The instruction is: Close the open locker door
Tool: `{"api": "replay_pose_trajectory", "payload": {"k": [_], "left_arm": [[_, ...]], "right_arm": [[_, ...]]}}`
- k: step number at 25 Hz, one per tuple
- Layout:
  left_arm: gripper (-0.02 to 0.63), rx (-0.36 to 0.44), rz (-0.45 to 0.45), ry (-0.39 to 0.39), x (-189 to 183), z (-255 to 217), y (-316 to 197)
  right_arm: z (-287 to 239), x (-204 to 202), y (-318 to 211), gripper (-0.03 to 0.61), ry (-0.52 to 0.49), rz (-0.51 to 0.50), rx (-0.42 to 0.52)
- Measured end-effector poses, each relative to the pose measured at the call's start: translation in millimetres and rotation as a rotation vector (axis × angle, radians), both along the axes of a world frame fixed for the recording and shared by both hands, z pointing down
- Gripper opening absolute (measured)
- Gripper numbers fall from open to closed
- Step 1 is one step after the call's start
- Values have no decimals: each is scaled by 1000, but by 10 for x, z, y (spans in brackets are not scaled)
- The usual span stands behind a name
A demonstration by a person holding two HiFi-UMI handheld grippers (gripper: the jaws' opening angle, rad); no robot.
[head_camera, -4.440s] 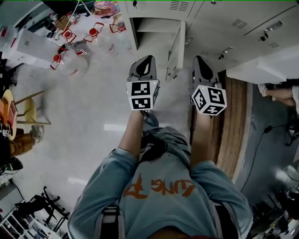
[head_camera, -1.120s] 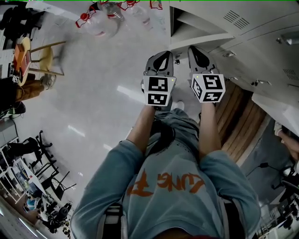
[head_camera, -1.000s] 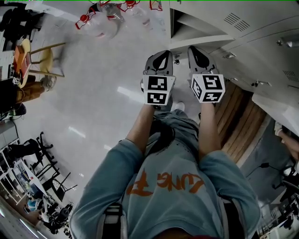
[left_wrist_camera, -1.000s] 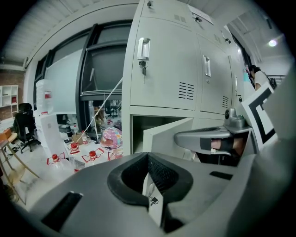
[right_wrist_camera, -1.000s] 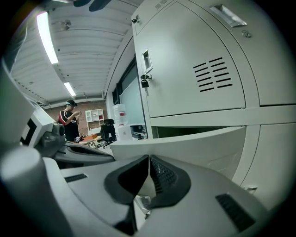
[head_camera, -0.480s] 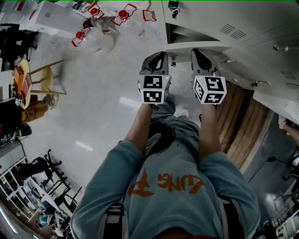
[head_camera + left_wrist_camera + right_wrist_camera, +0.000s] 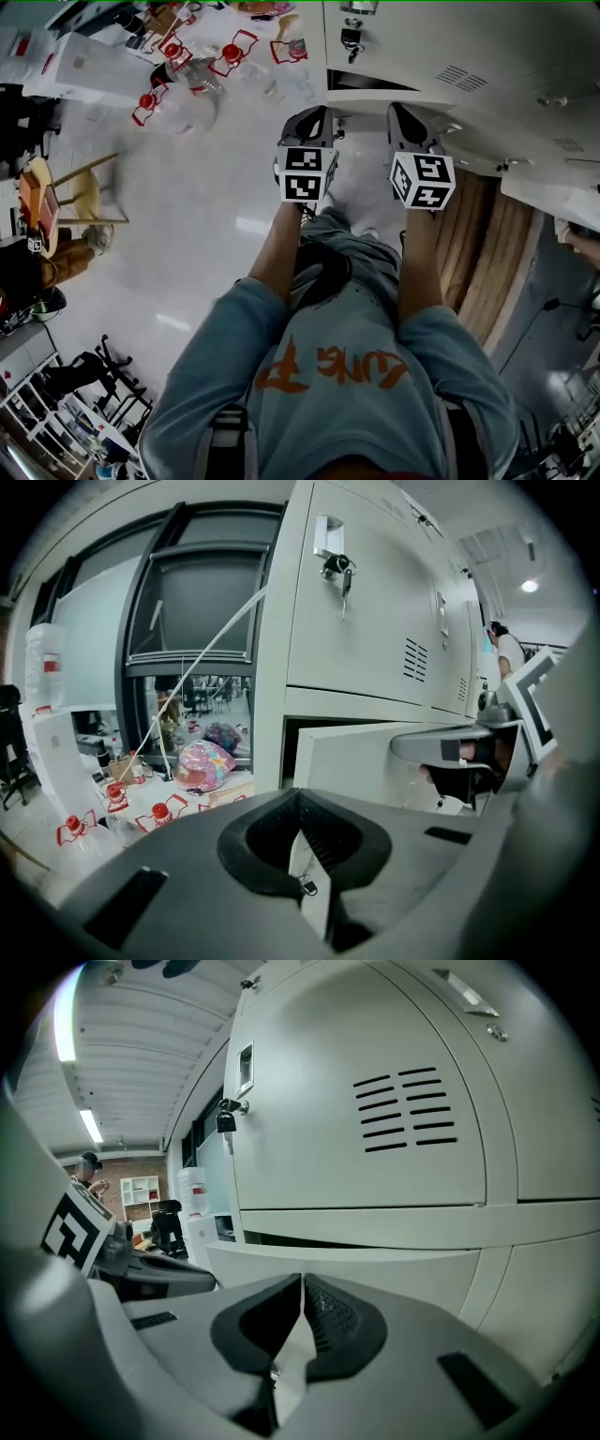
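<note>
pale glossy floor [image 7: 206, 253] of a wide, cluttered room, with grey lockers [image 7: 487, 56] along the far right side. nearest of all, a blue-grey shirt [image 7: 328, 403] with orange print, and two bare forearms stretched forward from it. at the end of the left forearm, the left gripper [image 7: 313, 113] with its marker cube on top; jaws pressed together at the tips, nothing between them. beside it and level with it, the right gripper [image 7: 401, 110], jaws likewise closed tip to tip and empty. straight ahead of both, the locker door [image 7: 361, 761]: a pale panel swung part way out, with a dark gap between it and the frame. both pairs of tips just in front of the panel's face; touching it or not, impossible to tell. directly above the door, a shut locker with vent slots and keys [image 7: 338, 567] hanging from its lock. to the person's right, a strip of wooden boards [image 7: 483, 248] on the floor beside the lockers. farther off to the left, clear water bottles [image 7: 183, 89] with red caps, a wooden chair [image 7: 80, 192], and a pink patterned bundle [image 7: 204, 764] near a glass wall.
</note>
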State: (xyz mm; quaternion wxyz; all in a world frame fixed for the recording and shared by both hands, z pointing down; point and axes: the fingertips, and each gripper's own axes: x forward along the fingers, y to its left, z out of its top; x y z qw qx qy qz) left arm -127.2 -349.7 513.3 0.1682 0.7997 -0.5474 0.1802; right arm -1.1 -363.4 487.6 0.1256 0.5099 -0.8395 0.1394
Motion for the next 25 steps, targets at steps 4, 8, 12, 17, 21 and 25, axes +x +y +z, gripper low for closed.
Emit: {"api": "replay_pose_trajectory", "payload": {"k": [4,8,12,17,21,25], "left_arm": [[21,11,26,9,-16,-11,-116],[21,11,57,13,2,-13,-215],[21,-3,73,34,19,15,-312],[21,-1,94,48,63,13,-439],[21,-4,106,54,96,24,-517],[21,-7,94,69,102,51,-560]], "right_arm": [[-2,-20,-63,32,11,25,-2],[-12,-34,-135,32,18,45,-4],[3,-27,-207,32,27,61,-5],[51,-9,-257,32,37,82,-24],[72,-10,-292,32,42,84,-31],[110,-14,-297,32,54,79,-40]]}}
